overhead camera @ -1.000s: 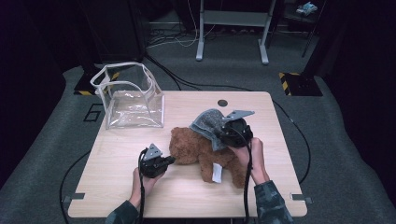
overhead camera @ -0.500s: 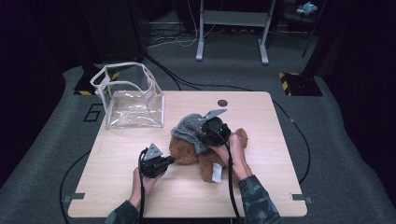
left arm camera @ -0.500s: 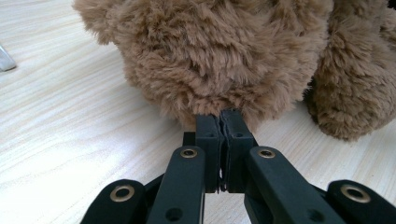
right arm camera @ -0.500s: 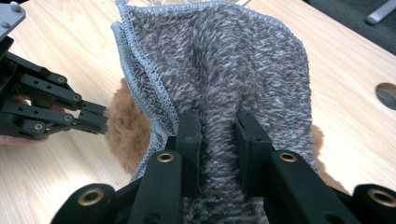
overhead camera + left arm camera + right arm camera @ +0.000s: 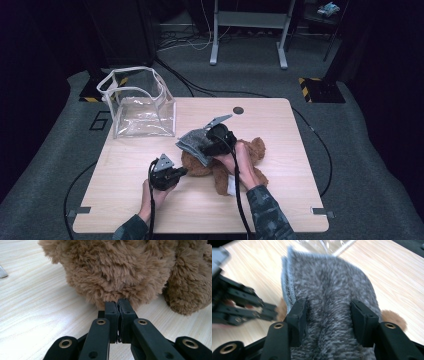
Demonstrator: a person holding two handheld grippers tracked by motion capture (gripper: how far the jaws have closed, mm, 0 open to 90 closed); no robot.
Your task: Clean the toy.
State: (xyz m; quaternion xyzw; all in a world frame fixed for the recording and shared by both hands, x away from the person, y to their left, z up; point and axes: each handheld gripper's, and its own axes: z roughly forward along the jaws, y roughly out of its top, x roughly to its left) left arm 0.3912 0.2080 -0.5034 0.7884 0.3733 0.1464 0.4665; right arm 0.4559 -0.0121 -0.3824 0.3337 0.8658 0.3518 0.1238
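Grey knit hat [image 5: 196, 142] lies on the teddy bear [image 5: 220, 167]; the right hand-held gripper [image 5: 212, 141]'s jaws have just been opening around it, the left hand-held gripper [image 5: 184, 171] pinches fur; tugging down remains.

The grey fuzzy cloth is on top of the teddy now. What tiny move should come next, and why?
Probably lift the right gripper off the grey cloth. Its jaws have just been opening and the cloth already drapes over the teddy bear, while the left gripper pinches the bear's fur.

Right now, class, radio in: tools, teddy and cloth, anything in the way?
Left tool shut on teddy. Right tool just opening, grey cloth between its jaws. Nothing in the way.
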